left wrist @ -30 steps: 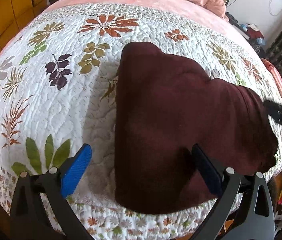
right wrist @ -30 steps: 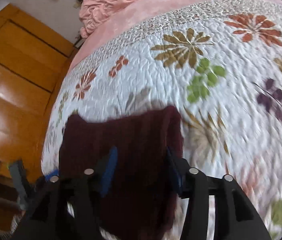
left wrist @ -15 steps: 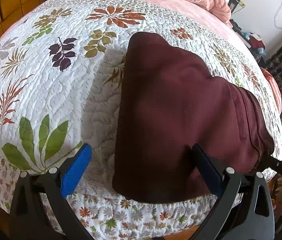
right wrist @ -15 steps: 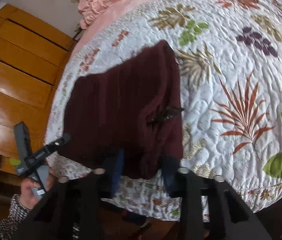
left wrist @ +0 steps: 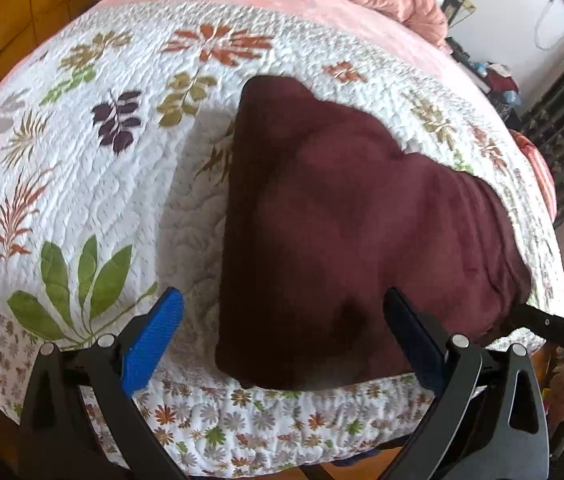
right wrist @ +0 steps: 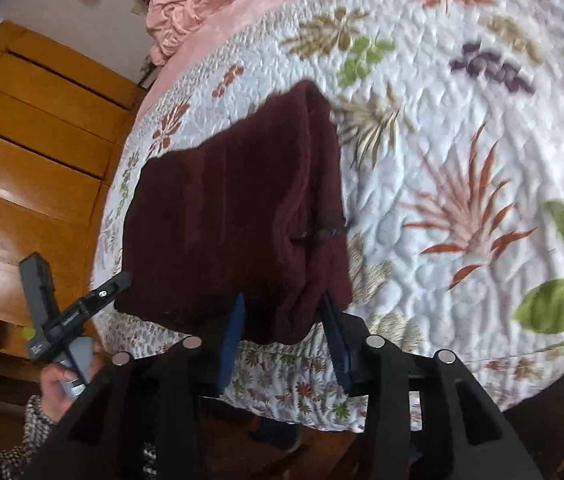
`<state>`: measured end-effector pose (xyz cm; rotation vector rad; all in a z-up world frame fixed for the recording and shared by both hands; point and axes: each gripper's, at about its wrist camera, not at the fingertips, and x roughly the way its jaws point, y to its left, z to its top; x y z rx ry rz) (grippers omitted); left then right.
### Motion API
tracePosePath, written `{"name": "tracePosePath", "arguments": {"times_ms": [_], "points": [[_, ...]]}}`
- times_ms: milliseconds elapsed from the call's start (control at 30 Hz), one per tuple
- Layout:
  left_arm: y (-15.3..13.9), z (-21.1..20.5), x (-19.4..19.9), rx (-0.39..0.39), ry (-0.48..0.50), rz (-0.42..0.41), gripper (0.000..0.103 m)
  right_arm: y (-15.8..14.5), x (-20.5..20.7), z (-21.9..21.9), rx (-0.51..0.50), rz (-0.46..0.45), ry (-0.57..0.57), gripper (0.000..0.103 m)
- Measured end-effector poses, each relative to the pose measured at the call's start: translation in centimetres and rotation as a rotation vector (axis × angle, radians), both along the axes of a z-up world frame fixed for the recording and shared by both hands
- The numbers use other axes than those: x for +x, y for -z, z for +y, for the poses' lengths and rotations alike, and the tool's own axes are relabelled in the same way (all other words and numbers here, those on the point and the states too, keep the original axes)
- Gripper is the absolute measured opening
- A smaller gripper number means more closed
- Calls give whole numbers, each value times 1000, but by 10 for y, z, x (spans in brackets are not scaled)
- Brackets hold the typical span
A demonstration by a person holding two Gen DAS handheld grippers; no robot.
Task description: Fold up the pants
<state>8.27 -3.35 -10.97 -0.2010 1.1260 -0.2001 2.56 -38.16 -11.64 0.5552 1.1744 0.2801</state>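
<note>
The dark red pants (left wrist: 345,220) are folded up into a thick pile. They lie flat on the flowery bed (left wrist: 82,152), near its edge.

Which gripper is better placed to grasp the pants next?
Probably the right gripper: its opening jaws straddle the pants' near corner. The left gripper is wide open, with only the pants' edge between its fingers.
</note>
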Motion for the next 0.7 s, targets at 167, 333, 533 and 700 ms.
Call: {"name": "tracePosePath", "arguments": {"times_ms": [167, 333, 533, 700], "points": [[-16, -5, -7, -22, 18, -35, 100, -35, -7, 6, -51, -108, 12, 41], [-29, -16, -12, 2, 63, -88, 100, -39, 9, 37, -59, -147, -61, 41], [-43, -21, -17, 20, 83, -142, 100, -1, 13, 45, -185, -78, -63, 32], [-48, -21, -17, 35, 66, -162, 100, -15, 6, 39, -128, -96, -27, 35]]}}
